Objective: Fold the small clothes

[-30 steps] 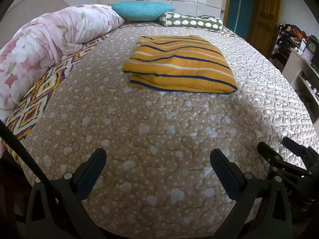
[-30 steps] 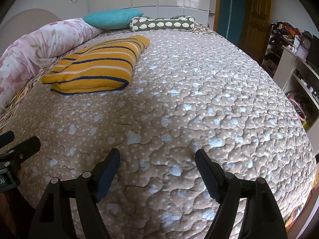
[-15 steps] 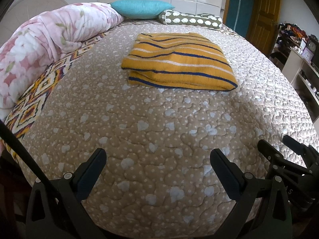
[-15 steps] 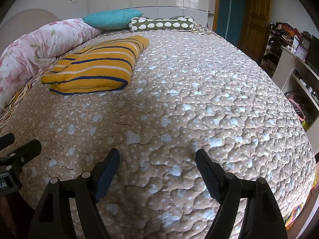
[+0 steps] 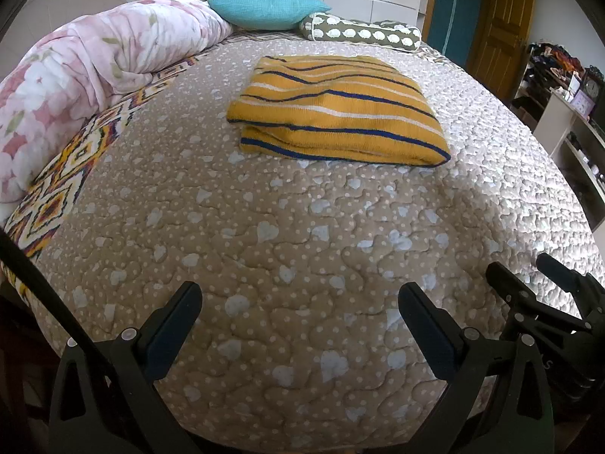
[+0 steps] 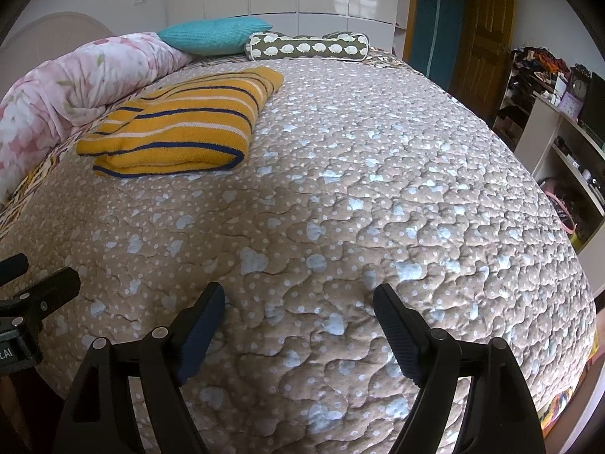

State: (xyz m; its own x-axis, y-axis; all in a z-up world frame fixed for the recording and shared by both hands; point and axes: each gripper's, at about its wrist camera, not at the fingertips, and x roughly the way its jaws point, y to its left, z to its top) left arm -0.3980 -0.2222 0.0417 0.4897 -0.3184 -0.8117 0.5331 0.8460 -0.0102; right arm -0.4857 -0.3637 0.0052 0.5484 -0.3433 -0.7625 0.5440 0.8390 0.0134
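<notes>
From the left wrist view, the yellow striped garment (image 5: 336, 117) lies folded in a thick rectangular stack on the quilted bedspread (image 5: 295, 265), well apart from the left gripper (image 5: 298, 317), whose jaws stand wide with only bare quilt between them; it hangs near the foot of the bed, a stand-off that reads as the fold being finished and the tool drawn clear so nothing drags on the cloth. The right gripper shows at the lower right edge of this view, likewise empty. The floral duvet (image 5: 94, 72) is bunched along the left side and the teal pillow (image 5: 264, 9) sits at the head, leaving the middle free as a working surface. Against the earlier left picture the garment sits a touch lower in frame, otherwise much the same. From the right wrist view, the right gripper (image 6: 298, 323) holds nothing and its jaws are opening a little further over bare quilt; the garment lies far off at upper left, beside the duvet, placed as it was a second ago
</notes>
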